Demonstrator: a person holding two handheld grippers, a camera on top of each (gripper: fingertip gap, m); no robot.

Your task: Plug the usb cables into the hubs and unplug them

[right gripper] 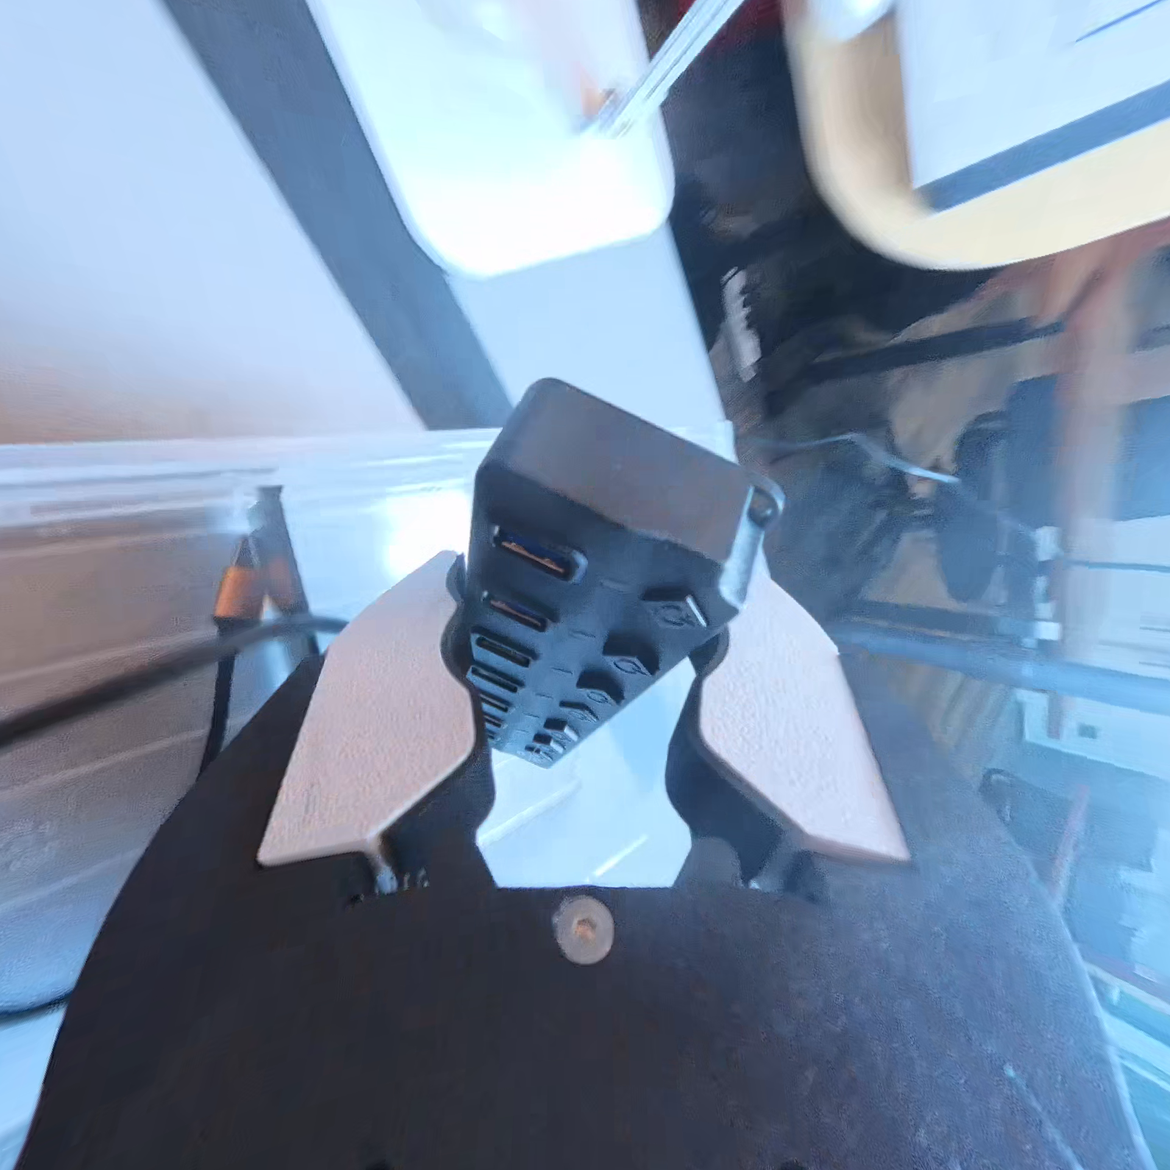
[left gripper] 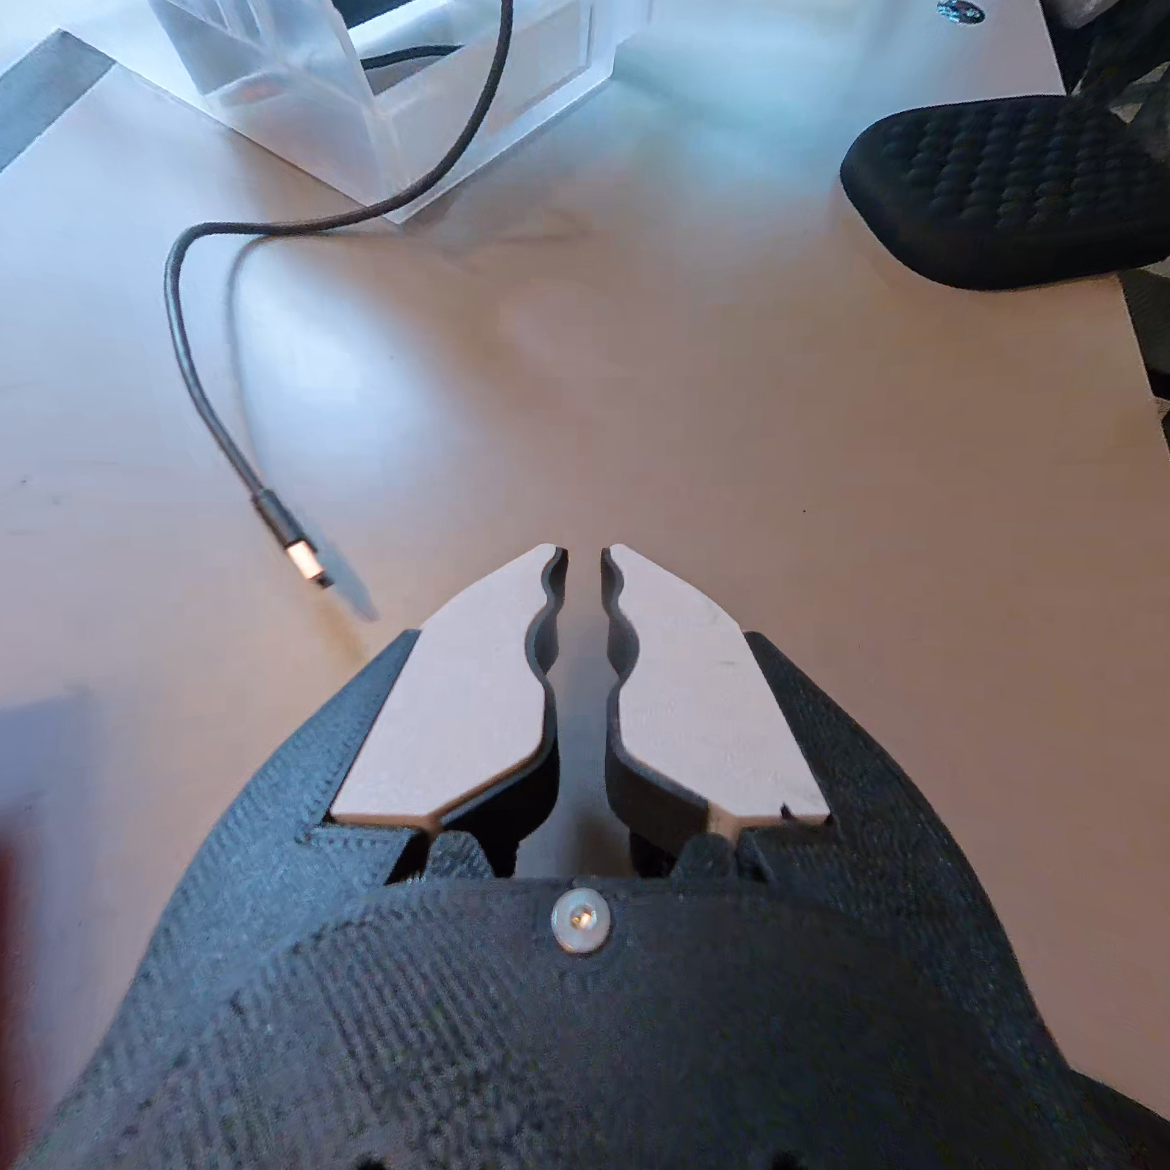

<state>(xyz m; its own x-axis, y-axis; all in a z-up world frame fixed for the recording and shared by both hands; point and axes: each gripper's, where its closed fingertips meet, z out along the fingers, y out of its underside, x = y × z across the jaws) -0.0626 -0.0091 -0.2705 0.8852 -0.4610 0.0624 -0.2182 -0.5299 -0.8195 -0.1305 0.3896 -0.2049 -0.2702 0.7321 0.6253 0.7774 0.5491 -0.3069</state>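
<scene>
In the left wrist view a dark braided USB cable point(left gripper: 190, 354) lies on the table and ends in a metal plug point(left gripper: 307, 563) just left of my left gripper point(left gripper: 584, 557). The left gripper's jaws stand almost together with nothing between them, a little above the table. In the right wrist view my right gripper point(right gripper: 585, 608) is shut on a black USB hub point(right gripper: 589, 570) with a row of several ports and buttons. The hub is held in the air, tilted, ports facing the camera. That view is motion-blurred.
A clear acrylic box point(left gripper: 380, 95) stands at the back of the beige table point(left gripper: 696, 411), and the cable runs into it. A black textured pad point(left gripper: 1013, 190) sits at the table's right edge. The right wrist view shows a blurred clear container point(right gripper: 126, 506) and a dark cable point(right gripper: 190, 652) at left. There is about 40 cm between the tips of the two grippers.
</scene>
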